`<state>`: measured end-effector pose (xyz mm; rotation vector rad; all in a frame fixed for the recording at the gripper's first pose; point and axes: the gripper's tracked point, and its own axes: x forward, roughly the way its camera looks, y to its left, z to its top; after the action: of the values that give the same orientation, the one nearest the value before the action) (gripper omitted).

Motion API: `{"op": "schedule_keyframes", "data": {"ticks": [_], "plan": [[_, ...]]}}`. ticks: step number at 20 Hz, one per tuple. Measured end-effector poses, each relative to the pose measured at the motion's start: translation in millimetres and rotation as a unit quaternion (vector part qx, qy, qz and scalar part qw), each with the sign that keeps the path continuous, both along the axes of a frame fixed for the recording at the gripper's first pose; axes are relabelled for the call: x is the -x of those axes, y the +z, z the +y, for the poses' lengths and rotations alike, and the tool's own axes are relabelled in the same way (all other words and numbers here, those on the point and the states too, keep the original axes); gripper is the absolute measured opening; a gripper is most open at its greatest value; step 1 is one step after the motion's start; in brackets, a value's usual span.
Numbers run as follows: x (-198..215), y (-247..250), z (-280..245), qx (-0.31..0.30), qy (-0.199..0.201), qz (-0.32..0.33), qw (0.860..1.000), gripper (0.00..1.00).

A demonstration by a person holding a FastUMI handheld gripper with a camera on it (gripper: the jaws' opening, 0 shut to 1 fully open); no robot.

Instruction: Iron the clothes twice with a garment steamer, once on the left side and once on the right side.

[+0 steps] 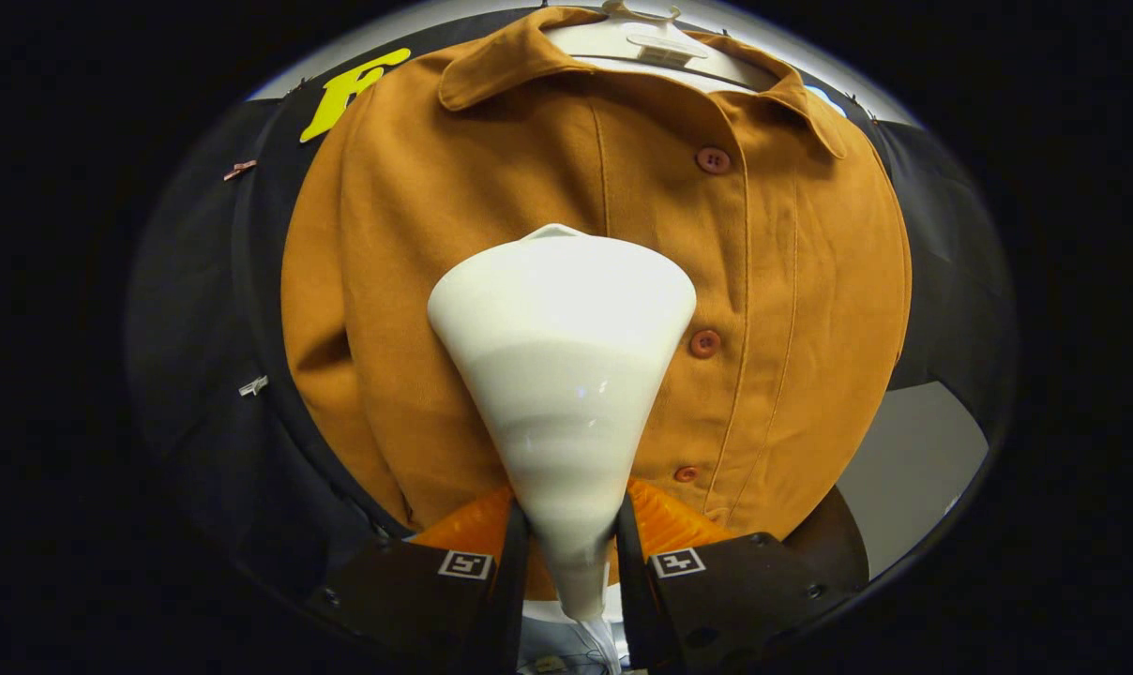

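We see the tool (571, 553) pinching the narrow neck of the white garment steamer (562, 375), both fingers pressed against it; the steamer's wide cone head flares out ahead of the fingers, against the front of the mustard-brown shirt (407, 281). The shirt hangs on a white hanger (656, 42) before the dark booth wall, collar up; the head sits just beside the button placket, with 3 buttons (704, 343) showing next to it.

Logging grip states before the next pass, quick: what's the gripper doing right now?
Gripper: shut on the garment steamer, both fingers pressing its narrow handle, head facing the orange shirt.
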<state>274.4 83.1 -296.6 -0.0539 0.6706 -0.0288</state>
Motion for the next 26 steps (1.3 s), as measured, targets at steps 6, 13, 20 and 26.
{"op": "schedule_keyframes", "data": {"ticks": [6,13,20,26], "plan": [[12,-29,-3,-0.005,-0.008,0.037,0.999,0.47],[26,-67,-5,-0.013,-0.015,0.086,0.996,0.47],[44,-102,-8,-0.016,-0.022,0.128,0.991,0.47],[67,-135,-10,-0.023,-0.030,0.180,0.983,0.47]]}}
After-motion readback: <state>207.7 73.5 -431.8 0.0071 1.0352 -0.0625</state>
